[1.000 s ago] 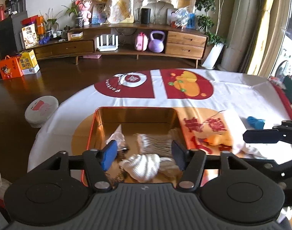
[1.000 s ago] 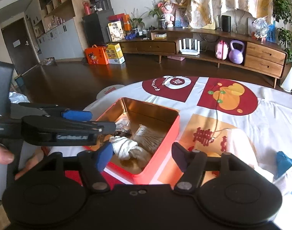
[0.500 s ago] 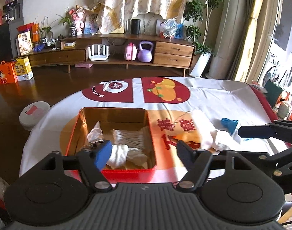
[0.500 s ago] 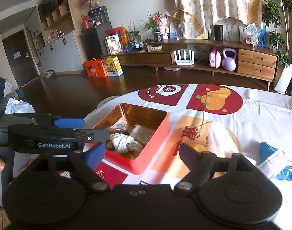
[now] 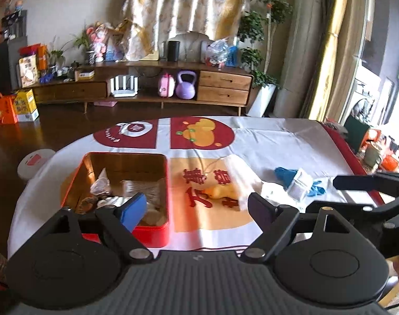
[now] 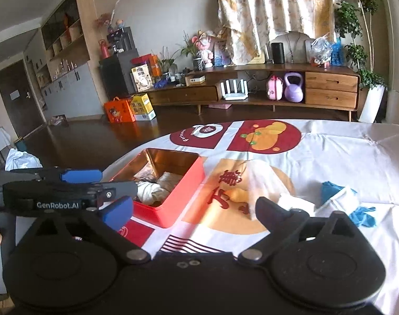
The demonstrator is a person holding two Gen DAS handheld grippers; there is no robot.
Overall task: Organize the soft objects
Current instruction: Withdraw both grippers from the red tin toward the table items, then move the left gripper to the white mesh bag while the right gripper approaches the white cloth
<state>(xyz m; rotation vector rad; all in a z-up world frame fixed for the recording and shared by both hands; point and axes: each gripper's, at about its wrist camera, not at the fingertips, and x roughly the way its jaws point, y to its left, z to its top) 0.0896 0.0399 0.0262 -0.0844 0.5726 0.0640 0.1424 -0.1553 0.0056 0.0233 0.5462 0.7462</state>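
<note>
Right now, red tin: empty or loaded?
Loaded, partly. The red tin has no lid on it, and rolled pale cloths lie along its near end; the gold floor toward the far wall is bare.

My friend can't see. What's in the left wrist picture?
The open, empty left gripper hovers near a red metal tin of pale soft cloths on a round white printed tablecloth. Loose white cloths and blue gloves lie right of it.

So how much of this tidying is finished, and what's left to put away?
Done: several pale cloth items lie in the red rectangular tin. In hand: nothing; the left gripper and right gripper are both open and empty. Left: the sheer white cloth, the blue gloves and the small white box on the tablecloth.
</note>
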